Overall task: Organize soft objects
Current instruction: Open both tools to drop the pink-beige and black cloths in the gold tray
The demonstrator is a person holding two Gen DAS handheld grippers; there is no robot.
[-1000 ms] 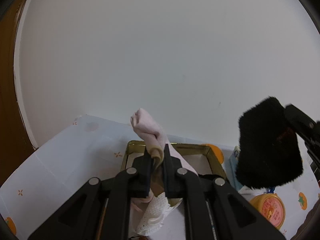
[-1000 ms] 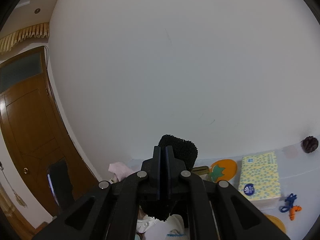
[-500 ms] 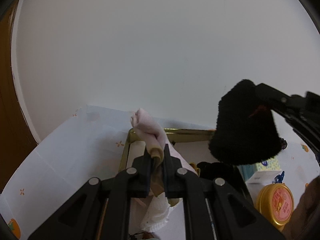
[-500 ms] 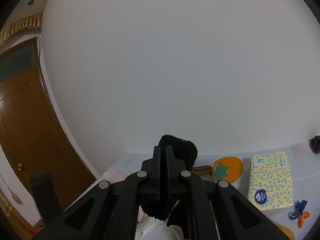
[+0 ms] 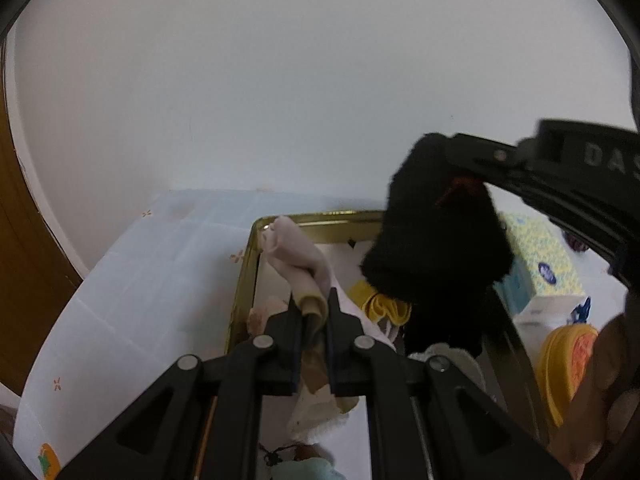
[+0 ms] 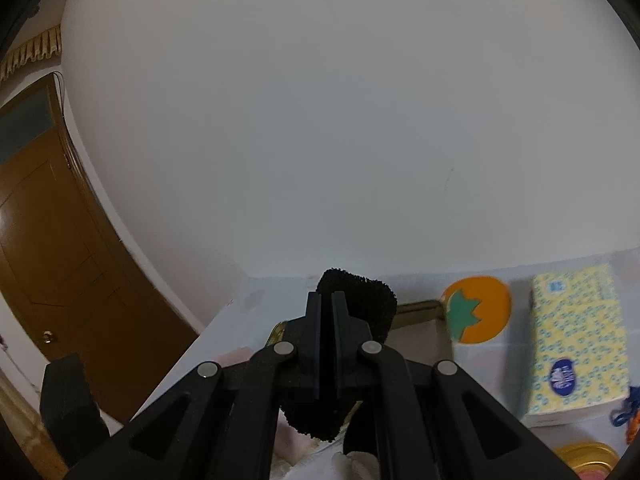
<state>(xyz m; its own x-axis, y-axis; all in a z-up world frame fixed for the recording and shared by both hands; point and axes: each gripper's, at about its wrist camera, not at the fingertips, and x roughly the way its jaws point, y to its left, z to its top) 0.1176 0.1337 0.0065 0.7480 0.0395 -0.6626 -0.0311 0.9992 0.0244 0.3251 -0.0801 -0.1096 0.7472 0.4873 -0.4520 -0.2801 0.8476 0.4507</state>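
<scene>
Here, at frame centre, the left gripper (image 5: 313, 312) clamped a limp pink fabric roll (image 5: 294, 256) mid-length, while the right gripper (image 6: 327, 312) pinched a compressible black fuzzy cloth (image 6: 370, 300), both probably light.

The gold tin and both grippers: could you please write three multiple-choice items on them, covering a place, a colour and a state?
1. Where is the tissue pack relative to the gold tin?
A. right of it
B. inside it
C. left of it

2. What colour is the fuzzy cloth in the right gripper?
A. pink
B. black
C. yellow

3. The left gripper is:
A. wide open
B. shut on nothing
C. shut on the pink cloth

Key: 1 A, the pack lies beyond the tin's right side; 2 B, its pile is black in both views; 3 C, the fabric is pinched between the fingers.
</scene>
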